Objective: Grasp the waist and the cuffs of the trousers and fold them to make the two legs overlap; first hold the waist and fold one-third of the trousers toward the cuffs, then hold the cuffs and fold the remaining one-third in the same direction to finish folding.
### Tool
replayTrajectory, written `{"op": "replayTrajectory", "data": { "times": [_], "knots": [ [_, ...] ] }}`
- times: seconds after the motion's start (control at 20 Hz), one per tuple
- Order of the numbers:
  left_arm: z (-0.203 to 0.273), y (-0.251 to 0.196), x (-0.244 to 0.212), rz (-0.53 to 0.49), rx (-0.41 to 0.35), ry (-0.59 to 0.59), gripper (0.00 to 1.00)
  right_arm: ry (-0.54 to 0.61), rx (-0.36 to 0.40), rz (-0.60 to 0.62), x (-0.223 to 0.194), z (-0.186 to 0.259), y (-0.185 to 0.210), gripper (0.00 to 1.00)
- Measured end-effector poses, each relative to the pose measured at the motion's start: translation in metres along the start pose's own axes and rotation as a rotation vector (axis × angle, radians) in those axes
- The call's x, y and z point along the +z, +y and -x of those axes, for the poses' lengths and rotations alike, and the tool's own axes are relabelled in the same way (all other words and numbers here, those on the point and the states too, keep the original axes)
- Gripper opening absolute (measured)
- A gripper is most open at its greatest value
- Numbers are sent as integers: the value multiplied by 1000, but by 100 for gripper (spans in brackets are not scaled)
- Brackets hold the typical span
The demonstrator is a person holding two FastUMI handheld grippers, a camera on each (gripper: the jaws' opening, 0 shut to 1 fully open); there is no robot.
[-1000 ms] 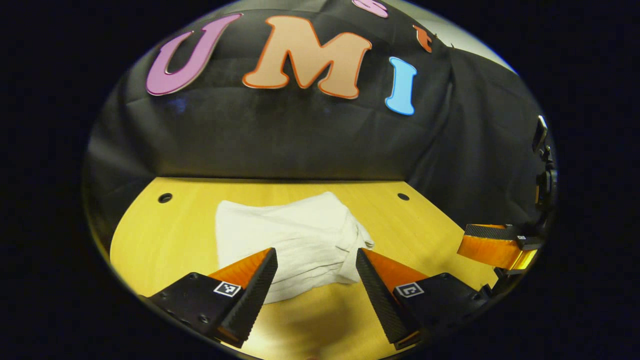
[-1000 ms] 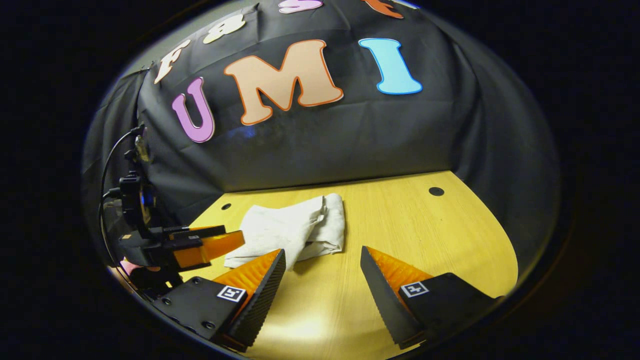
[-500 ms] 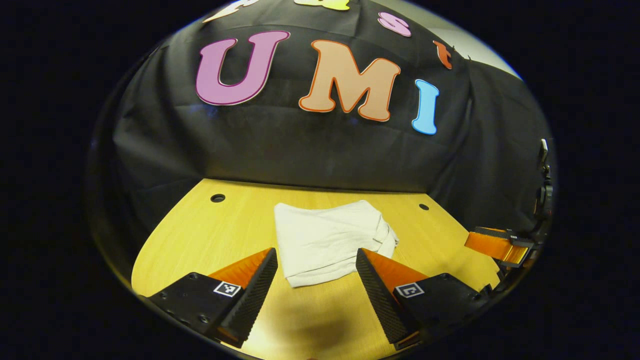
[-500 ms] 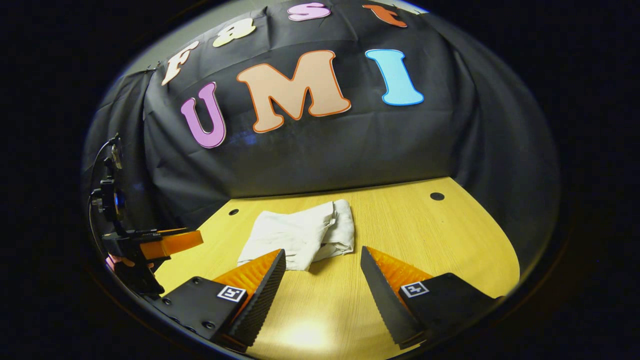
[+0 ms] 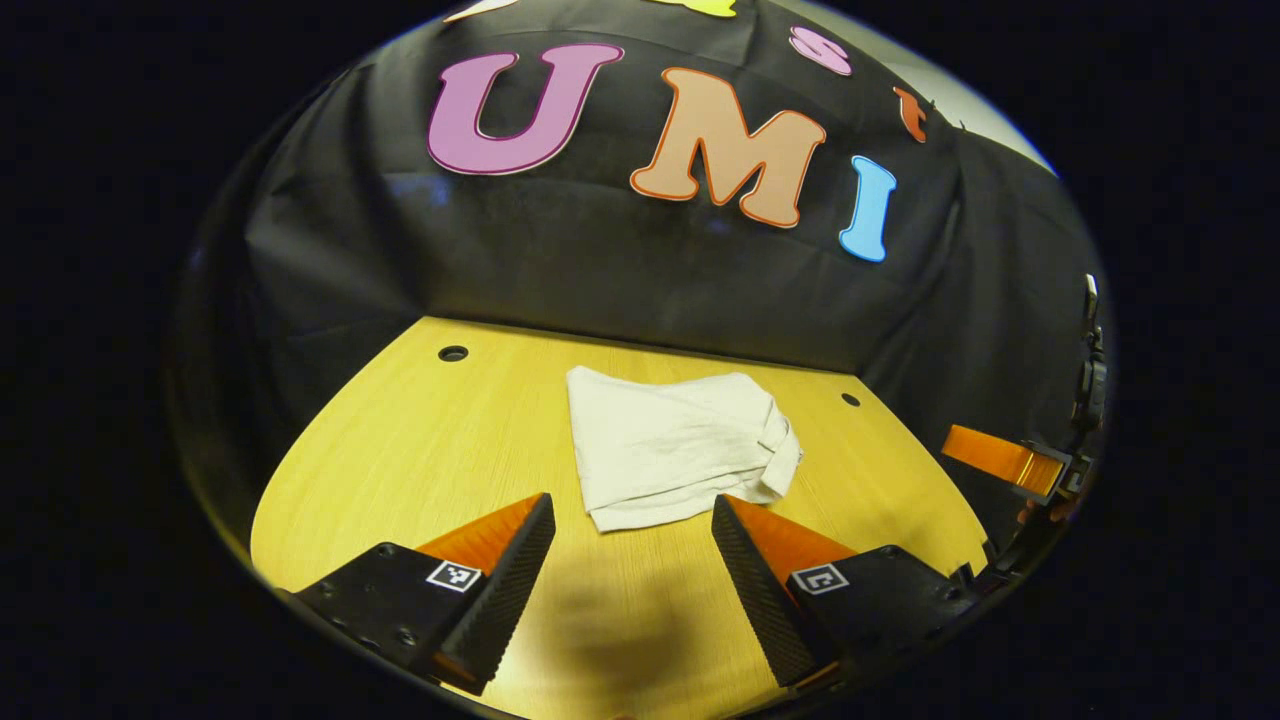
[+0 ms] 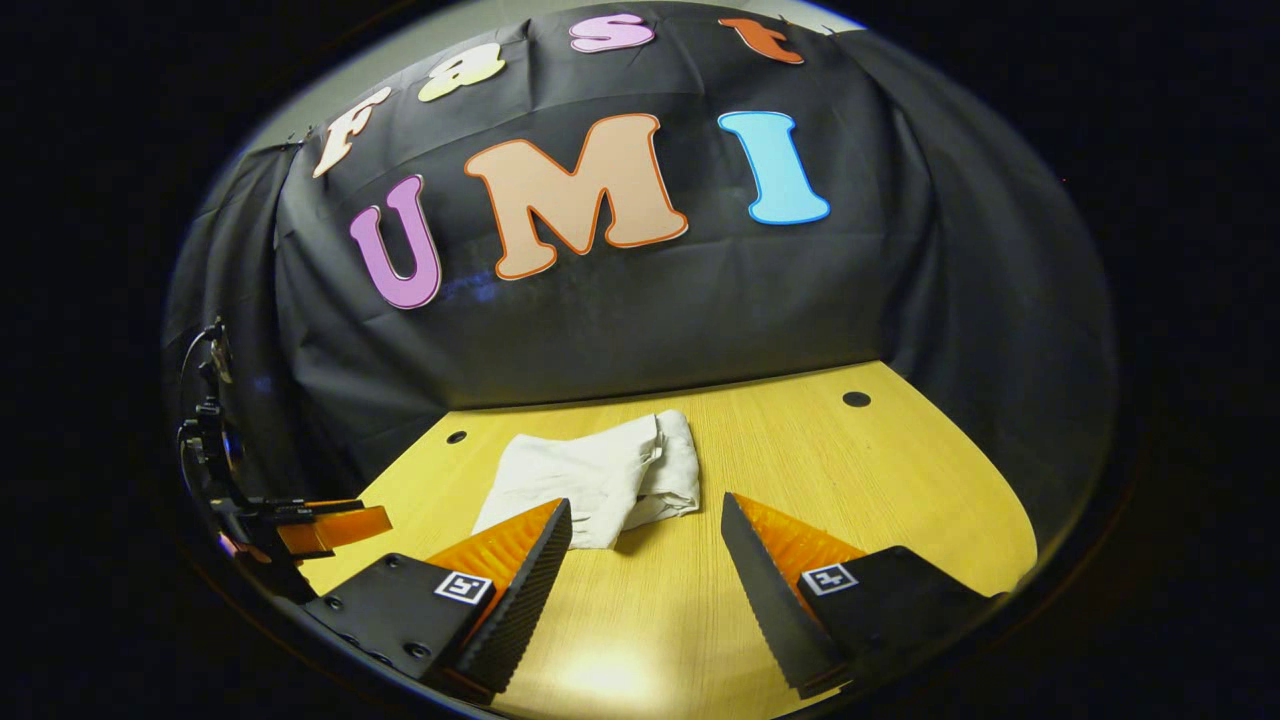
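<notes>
The white trousers (image 5: 675, 445) lie folded into a compact bundle on the yellow wooden table (image 5: 420, 450), with rolled edges on the bundle's right side. My left gripper (image 5: 633, 510) hovers just short of the bundle's near edge, open, nothing between its fingers. In the right gripper view the same bundle of trousers (image 6: 595, 475) lies ahead and slightly left of my right gripper (image 6: 646, 515), which is open and empty above the table. The right gripper (image 5: 1005, 462) appears at the far right of the left gripper view. The left gripper (image 6: 320, 527) shows low at the left of the right gripper view.
The table (image 6: 880, 480) has small round holes near its back corners (image 5: 453, 353) (image 6: 856, 399). Black cloth walls close the table at the back and on both sides. Bare tabletop lies to the left of the bundle and to its right.
Both grippers have drawn back from the folded trousers, which now sit farther off and untouched. The other gripper has slid outward toward the edge in each view.
</notes>
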State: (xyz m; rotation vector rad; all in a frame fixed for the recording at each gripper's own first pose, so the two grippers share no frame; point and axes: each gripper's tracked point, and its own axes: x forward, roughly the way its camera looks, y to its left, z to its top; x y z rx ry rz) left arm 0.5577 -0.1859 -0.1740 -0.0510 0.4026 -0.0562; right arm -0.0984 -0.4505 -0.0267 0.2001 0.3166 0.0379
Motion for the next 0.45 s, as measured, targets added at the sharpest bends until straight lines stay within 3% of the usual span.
{"op": "replayTrajectory", "data": {
  "times": [0.2,0.25,0.35,0.4,0.45],
  "knots": [
    [-4,1,0,-16,-8,12,96,4,-15,1,-3,3,-2,96],
    [-4,1,0,-22,-8,15,96,5,-16,-2,-3,4,-2,92],
    [-5,0,1,-29,-13,18,96,6,-19,-7,-3,5,-3,96],
    [-6,0,-1,-30,-14,22,96,9,-23,-6,-5,5,-5,92],
    [-7,-1,-2,-33,-15,29,96,11,-26,-3,-5,5,-7,96]
  ]
}}
